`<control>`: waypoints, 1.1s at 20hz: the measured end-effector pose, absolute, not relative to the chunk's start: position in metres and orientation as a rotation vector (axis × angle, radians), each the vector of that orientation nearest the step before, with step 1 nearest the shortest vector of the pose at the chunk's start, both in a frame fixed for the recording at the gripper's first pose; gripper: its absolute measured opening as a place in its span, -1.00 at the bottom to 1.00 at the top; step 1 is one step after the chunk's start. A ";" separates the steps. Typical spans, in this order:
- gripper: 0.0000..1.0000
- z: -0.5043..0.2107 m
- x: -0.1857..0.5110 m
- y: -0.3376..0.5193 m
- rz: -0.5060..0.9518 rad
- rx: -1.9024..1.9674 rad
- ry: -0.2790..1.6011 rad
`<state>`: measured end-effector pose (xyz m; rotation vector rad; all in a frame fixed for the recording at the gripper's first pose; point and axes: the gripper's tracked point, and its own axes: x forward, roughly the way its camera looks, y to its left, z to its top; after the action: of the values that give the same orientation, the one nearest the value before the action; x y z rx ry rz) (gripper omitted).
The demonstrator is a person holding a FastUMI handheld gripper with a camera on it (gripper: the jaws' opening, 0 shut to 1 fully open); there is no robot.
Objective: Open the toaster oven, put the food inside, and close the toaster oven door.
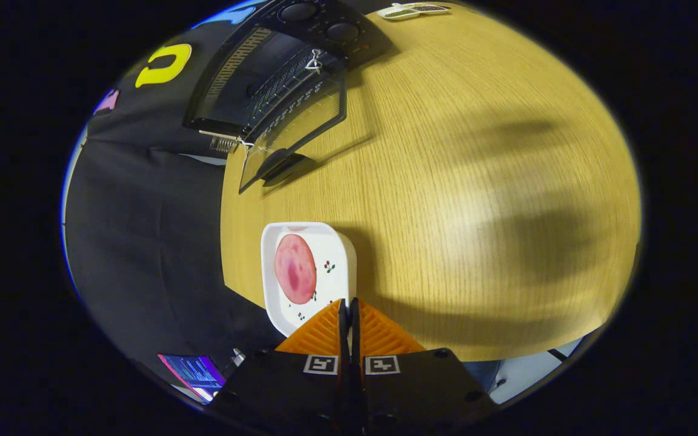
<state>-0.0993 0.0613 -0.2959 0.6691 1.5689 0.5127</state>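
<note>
Food [295, 269] lies on a white plate [337, 254] just ahead and left of the tool [348, 310], whose fingers are pressed together, empty; beyond stands the toaster oven [276, 79], door [294, 130] already down.

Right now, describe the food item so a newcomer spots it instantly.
On the wooden table, the toaster oven stands open. Just ahead of the shut hand-held gripper sits a white tray. The food is the round pink slice lying in it.
</note>
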 end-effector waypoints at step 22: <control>-0.96 -0.240 -0.031 0.203 0.055 1.205 1.069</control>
<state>-0.0308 0.2030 -0.2398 1.2054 1.0689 0.0553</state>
